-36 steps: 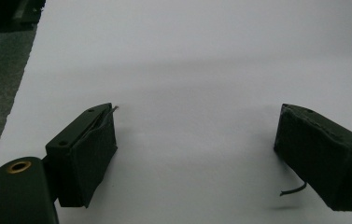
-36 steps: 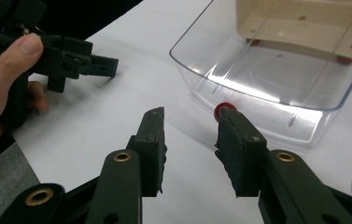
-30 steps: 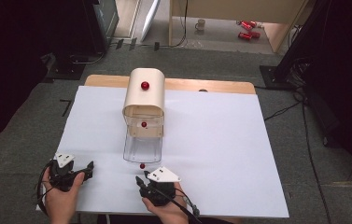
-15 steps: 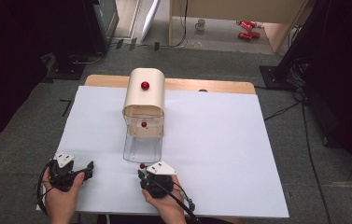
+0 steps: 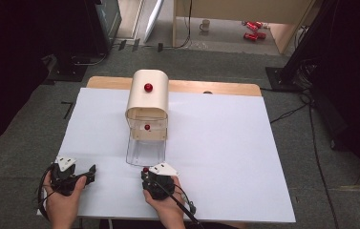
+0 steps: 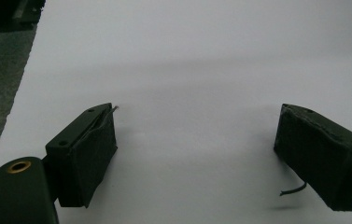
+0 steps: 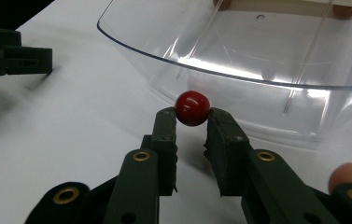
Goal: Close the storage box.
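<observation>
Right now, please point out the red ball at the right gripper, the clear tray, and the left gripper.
red ball (image 7: 192, 108): right gripper view, middle of the ball, held between the two fingers.
clear tray (image 7: 257, 109): right gripper view, its near transparent wall.
left gripper (image 5: 90, 172): high view, midway between its open fingertips.

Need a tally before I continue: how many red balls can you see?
3: one on top of the wooden box, one in its front opening, one between the right gripper fingers. Others may be hidden inside.
</observation>
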The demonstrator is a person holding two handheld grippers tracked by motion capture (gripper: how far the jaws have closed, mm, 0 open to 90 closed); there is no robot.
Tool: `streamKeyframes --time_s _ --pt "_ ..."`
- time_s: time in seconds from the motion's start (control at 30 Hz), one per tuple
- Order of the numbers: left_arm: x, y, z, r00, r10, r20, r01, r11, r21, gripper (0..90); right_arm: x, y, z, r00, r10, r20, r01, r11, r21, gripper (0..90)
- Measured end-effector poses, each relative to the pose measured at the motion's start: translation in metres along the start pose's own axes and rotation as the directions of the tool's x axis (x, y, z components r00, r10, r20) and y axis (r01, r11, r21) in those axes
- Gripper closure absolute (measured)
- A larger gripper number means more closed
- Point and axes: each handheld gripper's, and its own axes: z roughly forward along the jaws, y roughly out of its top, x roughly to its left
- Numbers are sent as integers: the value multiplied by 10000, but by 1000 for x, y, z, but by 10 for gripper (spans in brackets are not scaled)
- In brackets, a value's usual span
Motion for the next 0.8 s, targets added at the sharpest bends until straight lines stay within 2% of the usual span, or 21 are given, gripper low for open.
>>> streamKeyframes --time_s 0.13,0.4,0.8 --pt "0 0 0 10000 -3 4 3 10000 3 129 0 1 0 10000 86 -18 -86 10000 26 750" --pt "0 0 0 10000 -1 0 1 10000 2 129 2 9 -9 10000 69 -11 -69 9992 -384 756" --pt "0 0 0 10000 -3 0 3 10000 2 129 -4 32 -9 9997 -97 231 112 9976 -687 756"
